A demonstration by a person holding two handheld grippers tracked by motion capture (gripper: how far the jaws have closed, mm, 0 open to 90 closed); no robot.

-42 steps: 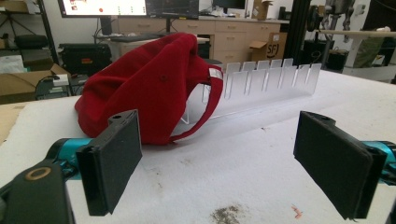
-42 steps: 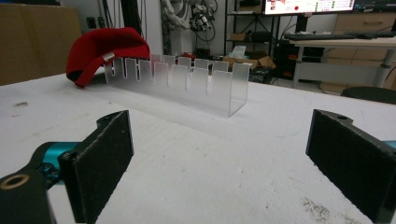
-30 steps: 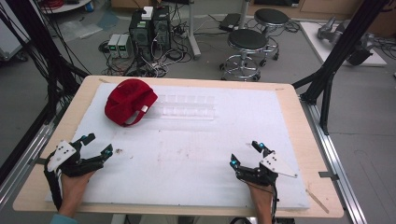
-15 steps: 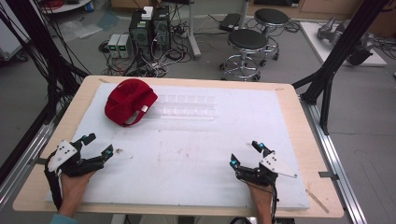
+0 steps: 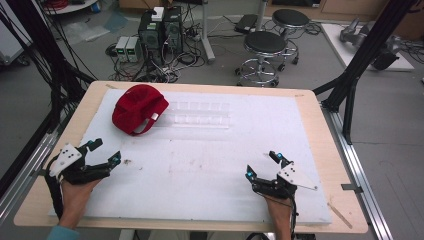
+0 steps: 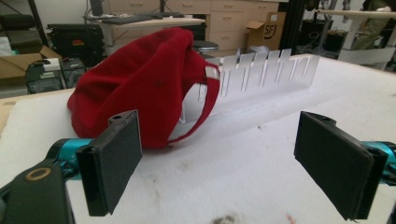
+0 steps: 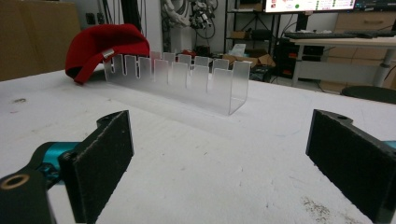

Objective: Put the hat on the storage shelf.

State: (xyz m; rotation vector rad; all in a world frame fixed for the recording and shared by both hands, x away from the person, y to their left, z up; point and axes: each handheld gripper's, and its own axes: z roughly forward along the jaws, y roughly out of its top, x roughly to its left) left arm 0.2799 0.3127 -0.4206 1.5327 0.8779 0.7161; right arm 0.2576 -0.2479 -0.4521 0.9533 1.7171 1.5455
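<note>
A red cap (image 5: pixel 136 107) lies at the far left of the white board (image 5: pixel 210 165), its strap toward the clear slotted acrylic rack (image 5: pixel 200 115) beside it. In the left gripper view the cap (image 6: pixel 140 88) sits just beyond the jaws, with the rack (image 6: pixel 266 72) to its right. My left gripper (image 5: pixel 105 151) rests open near the front left, nothing between its jaws. My right gripper (image 5: pixel 262 164) rests open near the front right, also empty. The right gripper view looks across bare board to the rack (image 7: pixel 182 77) and the cap (image 7: pixel 100 44) behind it.
The wooden table edge (image 5: pixel 320 130) frames the board. Black frame posts (image 5: pixel 360 65) stand at the table's right and left. Stools (image 5: pixel 267 47) and computer boxes (image 5: pixel 160 30) are on the floor beyond the far edge. A small dark stain (image 5: pixel 128 161) marks the board near the left gripper.
</note>
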